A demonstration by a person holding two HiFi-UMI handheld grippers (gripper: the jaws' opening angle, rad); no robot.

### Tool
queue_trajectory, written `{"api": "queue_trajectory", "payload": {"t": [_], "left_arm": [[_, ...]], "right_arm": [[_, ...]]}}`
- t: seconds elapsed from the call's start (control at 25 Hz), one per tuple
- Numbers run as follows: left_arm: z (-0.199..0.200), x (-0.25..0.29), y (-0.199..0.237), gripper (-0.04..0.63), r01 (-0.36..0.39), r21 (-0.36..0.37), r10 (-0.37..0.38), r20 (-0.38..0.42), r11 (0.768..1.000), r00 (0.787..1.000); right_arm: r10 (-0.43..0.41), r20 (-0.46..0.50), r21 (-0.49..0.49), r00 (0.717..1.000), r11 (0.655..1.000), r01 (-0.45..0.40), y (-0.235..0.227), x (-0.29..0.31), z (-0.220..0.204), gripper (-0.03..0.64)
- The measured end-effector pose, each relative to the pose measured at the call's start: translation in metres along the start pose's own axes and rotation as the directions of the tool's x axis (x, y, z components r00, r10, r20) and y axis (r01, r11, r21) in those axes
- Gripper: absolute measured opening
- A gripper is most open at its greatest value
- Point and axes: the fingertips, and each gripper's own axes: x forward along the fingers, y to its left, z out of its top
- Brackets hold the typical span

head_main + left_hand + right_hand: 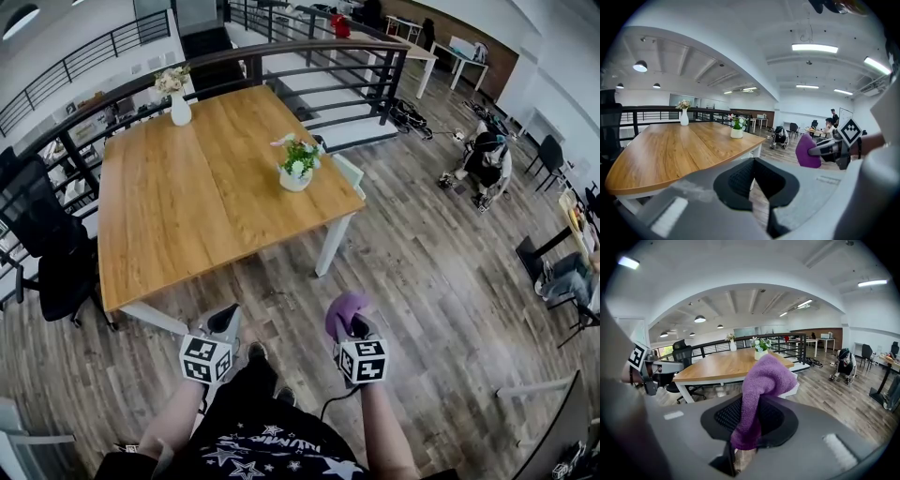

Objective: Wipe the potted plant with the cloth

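Observation:
The potted plant (297, 167), green with white and pink flowers in a white pot, stands near the right edge of the wooden table (187, 206); it also shows as the potted plant (737, 127) and the potted plant (761, 348). My right gripper (349, 323) is shut on a purple cloth (343, 309), which bunches up from the jaws as the purple cloth (761, 385). My left gripper (225, 323) is shut with nothing in it. Both grippers are over the floor, short of the table's near edge.
A white vase of flowers (178, 101) stands at the table's far left corner. A black office chair (52, 253) sits at the left end. A dark railing (309, 56) runs behind the table. A person (486, 159) crouches on the floor to the right.

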Motion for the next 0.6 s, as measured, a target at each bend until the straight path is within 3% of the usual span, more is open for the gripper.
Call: {"api": "queue_trajectory", "payload": {"t": [0.24, 0.6], "left_arm": [[0.006, 0.019, 0.011, 0.002, -0.001, -0.026, 0.001, 0.010, 1.000, 1.000], [0.041, 0.087, 0.047, 0.002, 0.022, -0.030, -0.021, 0.059, 0.999, 0.998]], "right_arm": [[0.007, -0.008, -0.032, 1.000, 0.999, -0.007, -0.004, 0.014, 0.013, 0.086], [-0.014, -0.006, -0.050, 1.000, 0.999, 0.014, -0.029, 0.064, 0.051, 0.086]]}}
